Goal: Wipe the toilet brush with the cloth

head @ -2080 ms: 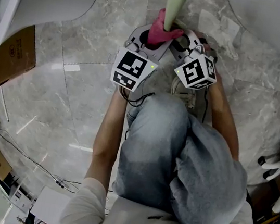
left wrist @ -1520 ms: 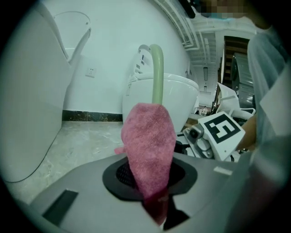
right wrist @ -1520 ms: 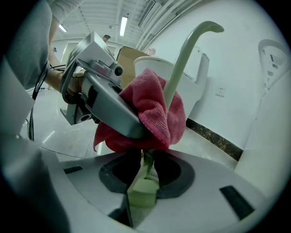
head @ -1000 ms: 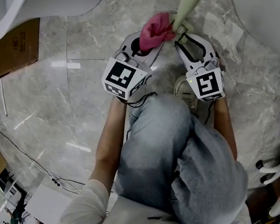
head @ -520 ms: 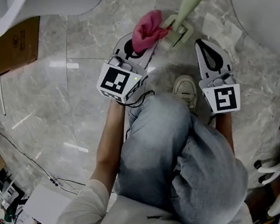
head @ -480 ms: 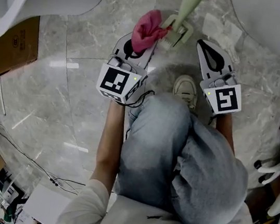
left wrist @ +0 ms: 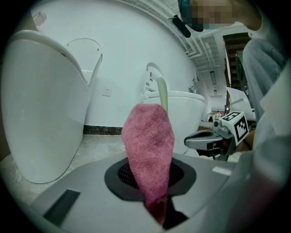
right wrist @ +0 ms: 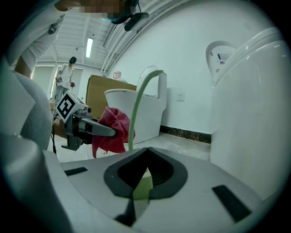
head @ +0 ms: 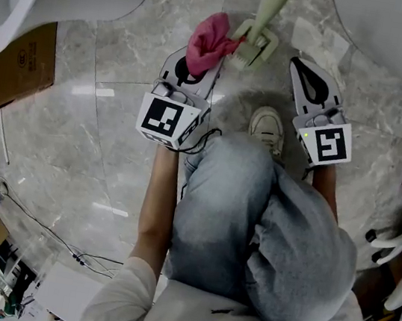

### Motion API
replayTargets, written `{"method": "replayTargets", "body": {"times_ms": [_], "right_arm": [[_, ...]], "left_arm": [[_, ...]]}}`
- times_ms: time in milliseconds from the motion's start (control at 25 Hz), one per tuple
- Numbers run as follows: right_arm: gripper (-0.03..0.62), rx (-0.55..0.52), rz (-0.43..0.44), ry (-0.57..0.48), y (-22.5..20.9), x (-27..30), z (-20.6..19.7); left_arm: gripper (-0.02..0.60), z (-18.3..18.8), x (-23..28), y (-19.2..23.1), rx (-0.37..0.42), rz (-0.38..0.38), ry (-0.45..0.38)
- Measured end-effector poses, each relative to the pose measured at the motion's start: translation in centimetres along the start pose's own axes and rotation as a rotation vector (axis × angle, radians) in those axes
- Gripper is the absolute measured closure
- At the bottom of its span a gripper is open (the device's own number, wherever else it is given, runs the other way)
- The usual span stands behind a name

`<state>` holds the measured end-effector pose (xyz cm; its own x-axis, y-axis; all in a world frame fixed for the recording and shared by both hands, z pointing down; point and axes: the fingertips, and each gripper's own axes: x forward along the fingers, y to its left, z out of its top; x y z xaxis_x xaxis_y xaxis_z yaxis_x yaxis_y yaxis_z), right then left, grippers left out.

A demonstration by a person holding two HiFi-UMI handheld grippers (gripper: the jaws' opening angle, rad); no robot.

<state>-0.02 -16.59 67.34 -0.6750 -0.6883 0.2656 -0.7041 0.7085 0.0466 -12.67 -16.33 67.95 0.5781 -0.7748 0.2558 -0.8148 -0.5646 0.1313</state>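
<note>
Toilet brush upright, head down, handle up; left tongs grip cloth; right tongs just closed, empty.

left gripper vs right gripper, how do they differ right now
Left gripper is shut on the pink cloth; right gripper has just closed with nothing in its jaws. The left gripper's cloth touches the toilet brush; the right gripper stands apart from it. Both point forward over the marble floor.

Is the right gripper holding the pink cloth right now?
No, the pink cloth is pinched in the left gripper; the right gripper stands apart from it.
</note>
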Motion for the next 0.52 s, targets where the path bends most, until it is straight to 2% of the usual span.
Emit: {"method": "replayTargets", "body": {"times_ms": [520], "right_arm": [[0.599, -0.003, 0.002, -0.007, 0.0, 0.26, 0.35]], "left_arm": [[0.508, 0.25, -0.16, 0.03, -0.008, 0.003, -0.003]]}}
